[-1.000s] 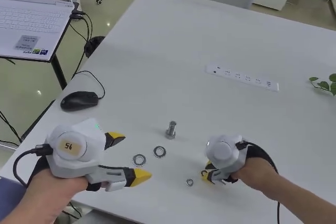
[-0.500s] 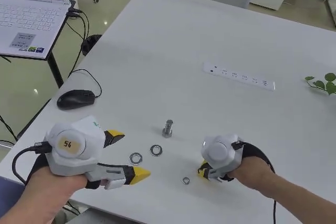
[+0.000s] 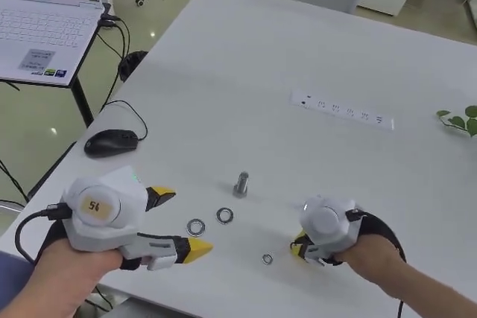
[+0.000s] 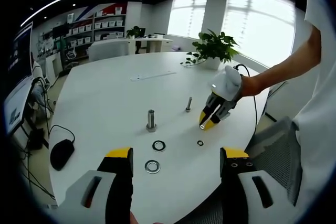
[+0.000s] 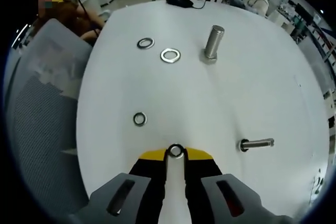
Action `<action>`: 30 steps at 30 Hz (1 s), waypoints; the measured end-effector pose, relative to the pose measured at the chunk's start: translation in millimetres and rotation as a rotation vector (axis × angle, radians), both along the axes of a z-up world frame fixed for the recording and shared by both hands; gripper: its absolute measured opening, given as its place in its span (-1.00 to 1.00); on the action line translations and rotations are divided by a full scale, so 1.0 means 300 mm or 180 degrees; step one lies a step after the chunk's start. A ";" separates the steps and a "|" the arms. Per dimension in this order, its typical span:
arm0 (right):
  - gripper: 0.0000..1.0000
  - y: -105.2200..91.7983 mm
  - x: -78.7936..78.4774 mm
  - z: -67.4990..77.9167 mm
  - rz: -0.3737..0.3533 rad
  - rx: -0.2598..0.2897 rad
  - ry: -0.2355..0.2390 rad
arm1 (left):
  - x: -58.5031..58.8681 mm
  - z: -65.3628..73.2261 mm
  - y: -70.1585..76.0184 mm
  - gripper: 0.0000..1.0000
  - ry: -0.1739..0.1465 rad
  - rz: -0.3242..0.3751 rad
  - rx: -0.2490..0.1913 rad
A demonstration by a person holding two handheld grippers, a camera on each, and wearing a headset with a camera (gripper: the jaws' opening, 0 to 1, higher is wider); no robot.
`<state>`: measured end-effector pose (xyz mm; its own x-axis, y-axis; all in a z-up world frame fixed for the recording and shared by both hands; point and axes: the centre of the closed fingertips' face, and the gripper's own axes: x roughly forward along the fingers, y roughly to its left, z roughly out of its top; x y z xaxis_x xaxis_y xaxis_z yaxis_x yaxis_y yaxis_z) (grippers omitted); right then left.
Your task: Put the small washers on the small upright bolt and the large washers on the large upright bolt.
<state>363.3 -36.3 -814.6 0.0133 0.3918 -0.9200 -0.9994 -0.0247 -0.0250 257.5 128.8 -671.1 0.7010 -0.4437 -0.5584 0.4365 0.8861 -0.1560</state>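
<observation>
The large bolt (image 3: 241,184) (image 5: 212,43) stands upright mid-table, with two large washers (image 3: 224,215) (image 3: 196,226) lying flat just in front of it. One small washer (image 3: 267,259) (image 5: 139,119) lies loose nearer the front edge. In the right gripper view, the small bolt (image 5: 256,144) (image 4: 188,103) stands just right of the jaws. My right gripper (image 3: 299,247) (image 5: 175,153) is low over the table, its yellow jaws closed on a second small washer (image 5: 175,151). My left gripper (image 3: 181,221) (image 4: 176,155) hovers open left of the large washers, holding nothing.
A black mouse (image 3: 112,141) with its cable lies at the table's left edge. A white power strip (image 3: 343,109) lies farther back. A plant (image 3: 462,118) sits at the right. A laptop (image 3: 45,13) stands on a side stand off the table.
My right gripper has shifted slightly to the right, away from the loose small washer. The left gripper has stayed in place and open.
</observation>
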 end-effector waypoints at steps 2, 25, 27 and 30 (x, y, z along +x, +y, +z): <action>-0.75 -0.012 0.009 0.007 -0.0065 0.0019 0.0011 | 0.001 0.000 -0.004 0.33 -0.0001 -0.0010 -0.0006; -0.75 -0.104 0.237 0.188 -0.0764 0.0325 -0.0230 | 0.009 0.005 -0.013 0.33 -0.0010 -0.0073 0.0015; -0.75 -0.095 0.256 0.200 -0.0769 0.0346 -0.0247 | 0.009 0.005 -0.012 0.33 -0.0011 -0.0067 0.0017; -0.75 -0.081 0.274 0.211 -0.0755 0.0349 -0.0261 | 0.006 0.005 -0.013 0.33 -0.0005 -0.0069 0.0022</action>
<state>445.5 -60.6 -751.2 0.1892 0.4661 -0.8643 -0.9715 0.2170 -0.0956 259.2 125.0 -669.7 0.6921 -0.4549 -0.5604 0.4560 0.8774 -0.1491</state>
